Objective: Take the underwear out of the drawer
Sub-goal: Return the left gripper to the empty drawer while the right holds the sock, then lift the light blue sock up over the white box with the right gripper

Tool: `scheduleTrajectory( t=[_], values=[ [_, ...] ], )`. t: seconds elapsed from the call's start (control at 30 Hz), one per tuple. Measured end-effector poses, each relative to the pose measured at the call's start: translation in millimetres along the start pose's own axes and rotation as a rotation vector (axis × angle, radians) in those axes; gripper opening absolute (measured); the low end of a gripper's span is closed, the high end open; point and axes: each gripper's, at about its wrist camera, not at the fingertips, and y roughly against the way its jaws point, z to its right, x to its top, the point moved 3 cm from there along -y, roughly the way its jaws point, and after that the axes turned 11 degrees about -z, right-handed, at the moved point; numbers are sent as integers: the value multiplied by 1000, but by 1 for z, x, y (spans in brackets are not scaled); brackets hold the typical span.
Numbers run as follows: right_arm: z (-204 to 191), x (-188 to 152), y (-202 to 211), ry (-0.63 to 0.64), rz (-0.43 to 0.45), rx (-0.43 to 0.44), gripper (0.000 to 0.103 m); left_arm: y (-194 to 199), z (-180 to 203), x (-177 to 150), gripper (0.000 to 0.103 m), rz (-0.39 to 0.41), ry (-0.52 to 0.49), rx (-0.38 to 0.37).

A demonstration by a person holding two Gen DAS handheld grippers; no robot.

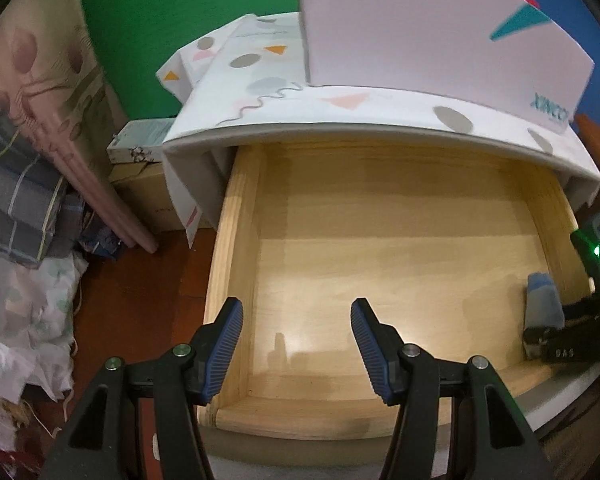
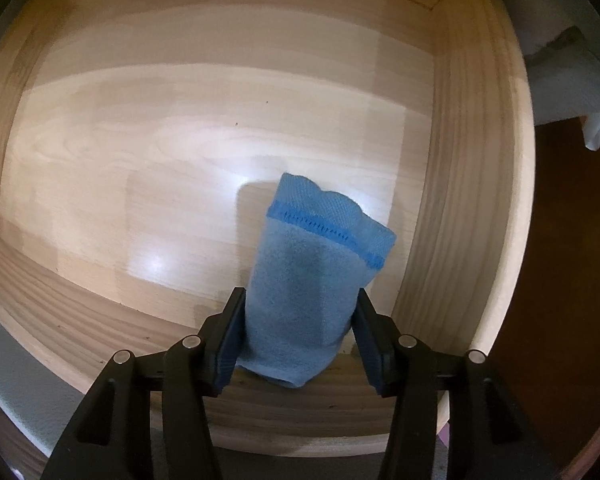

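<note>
The light wooden drawer [image 1: 236,240] is pulled open under a table draped with a white patterned cloth [image 1: 284,96]. My right gripper [image 2: 298,320] is shut on a folded blue underwear piece [image 2: 312,264] and holds it above the drawer floor [image 2: 140,160] near the right wall. In the left wrist view the same blue piece [image 1: 544,300] shows at the drawer's right side with the black right gripper [image 1: 568,336] on it. My left gripper [image 1: 296,332] is open and empty, over the drawer's front left part.
A white box with a teal logo [image 1: 440,28] stands on the cloth-covered table. Bedding and crumpled cloths [image 1: 32,240] lie at the left on the dark red floor [image 1: 140,280]. A cardboard box [image 1: 148,192] stands beside the table's left side.
</note>
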Motion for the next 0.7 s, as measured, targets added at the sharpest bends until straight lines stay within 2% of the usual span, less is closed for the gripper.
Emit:
scheduleTrajectory(
  t=[0.3, 0.7],
  values=[
    [-2, 1, -2, 8, -20, -6, 47, -3, -22, -1, 58, 9, 123, -29],
    [-10, -7, 11, 6, 66, -22, 40, -8, -30, -1, 58, 1, 145, -37]
  ],
)
